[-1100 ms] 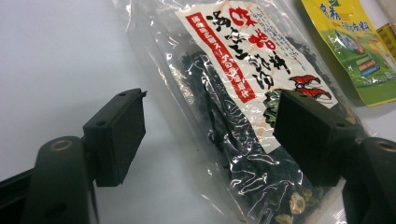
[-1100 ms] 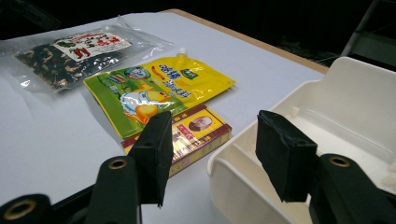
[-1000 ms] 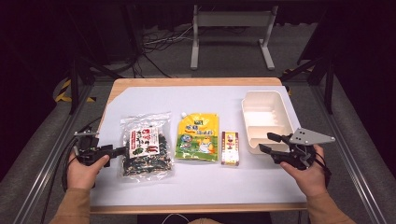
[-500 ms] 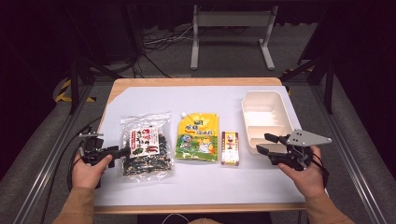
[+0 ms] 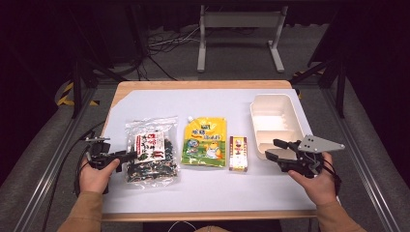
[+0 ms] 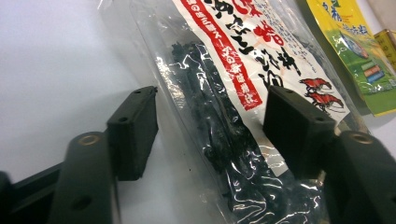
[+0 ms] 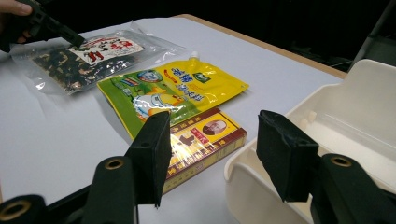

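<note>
A white-topped desk [image 5: 208,101] is set in a dark room. The left tongs [image 6: 210,121] have just been closing, jaws still apart, around the edge of the clear crinkly bag of dark dried seaweed [image 5: 151,151] at the desk's left, judged ready for gripping. The right tongs [image 5: 274,149] are held apart, empty, beside the cream plastic tray [image 5: 273,108].
</note>
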A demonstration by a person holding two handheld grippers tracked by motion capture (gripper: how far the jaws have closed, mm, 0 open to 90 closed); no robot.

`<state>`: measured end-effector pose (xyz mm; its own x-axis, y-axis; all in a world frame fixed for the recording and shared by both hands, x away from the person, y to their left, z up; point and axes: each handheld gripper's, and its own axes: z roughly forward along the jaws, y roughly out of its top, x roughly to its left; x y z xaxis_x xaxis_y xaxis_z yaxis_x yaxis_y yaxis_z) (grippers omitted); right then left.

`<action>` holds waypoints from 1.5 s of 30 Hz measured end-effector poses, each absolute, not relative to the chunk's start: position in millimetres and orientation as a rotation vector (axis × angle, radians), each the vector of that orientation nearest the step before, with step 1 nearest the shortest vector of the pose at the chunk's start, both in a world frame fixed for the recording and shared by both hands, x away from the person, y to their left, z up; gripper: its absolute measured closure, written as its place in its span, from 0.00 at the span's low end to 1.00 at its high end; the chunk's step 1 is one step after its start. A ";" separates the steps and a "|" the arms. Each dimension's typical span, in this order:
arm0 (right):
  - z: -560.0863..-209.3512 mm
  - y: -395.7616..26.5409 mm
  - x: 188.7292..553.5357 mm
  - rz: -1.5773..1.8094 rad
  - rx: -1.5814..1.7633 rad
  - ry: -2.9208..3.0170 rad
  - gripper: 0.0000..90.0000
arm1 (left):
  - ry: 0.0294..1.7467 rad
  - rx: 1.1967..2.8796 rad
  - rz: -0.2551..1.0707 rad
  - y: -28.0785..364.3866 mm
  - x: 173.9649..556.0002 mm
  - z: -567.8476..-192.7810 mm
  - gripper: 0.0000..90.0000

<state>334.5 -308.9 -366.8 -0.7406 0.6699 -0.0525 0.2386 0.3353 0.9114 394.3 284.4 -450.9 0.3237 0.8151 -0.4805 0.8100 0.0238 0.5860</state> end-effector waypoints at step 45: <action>-363.8 -304.3 335.1 1.403 0.777 2.227 0.59 | 1.168 1.683 0.308 264.4 352.3 -379.2 0.93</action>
